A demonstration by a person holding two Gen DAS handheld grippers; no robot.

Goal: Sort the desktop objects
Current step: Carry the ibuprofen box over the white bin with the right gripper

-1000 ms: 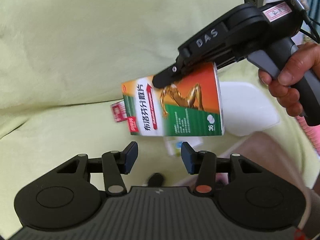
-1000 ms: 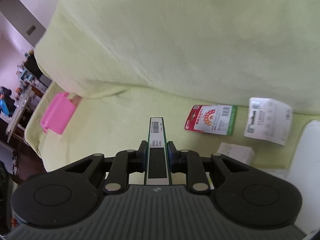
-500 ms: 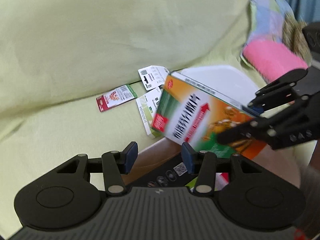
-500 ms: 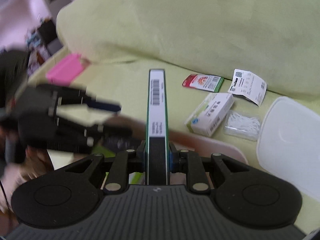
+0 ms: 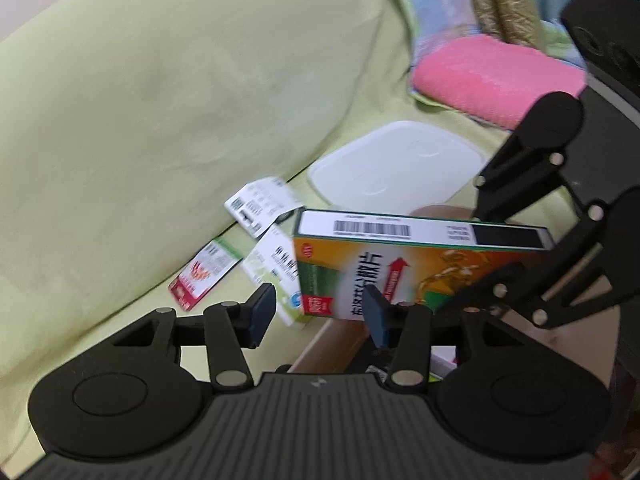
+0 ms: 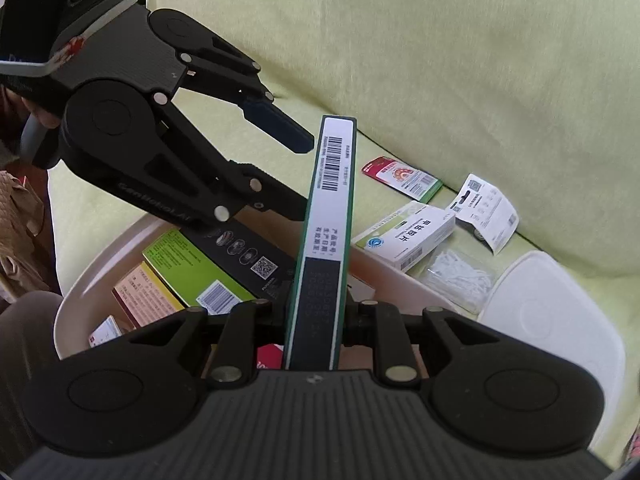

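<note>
Medicine box held over the beige bin on the green sofa

At the left, the left claw (image 6: 280,168) hangs with its blue pads spread and nothing between them, just beside the orange-and-green medicine box (image 6: 324,248); the right claw (image 6: 316,312) is clamped on that box's flat faces, barcode edge up, above the beige bin (image 6: 100,264). Inside the bin lie a black box (image 6: 248,252), a lime-green box (image 6: 192,268) and a yellow-and-pink one (image 6: 140,292). Further right, on the green sofa cushion (image 6: 460,60), rest a red-and-green sachet (image 6: 400,174), a white-and-green pill box (image 6: 412,236), a clear bag of white floss picks (image 6: 456,280) just beside it, a printed paper slip (image 6: 486,210), and a white lid (image 6: 552,320).
</note>
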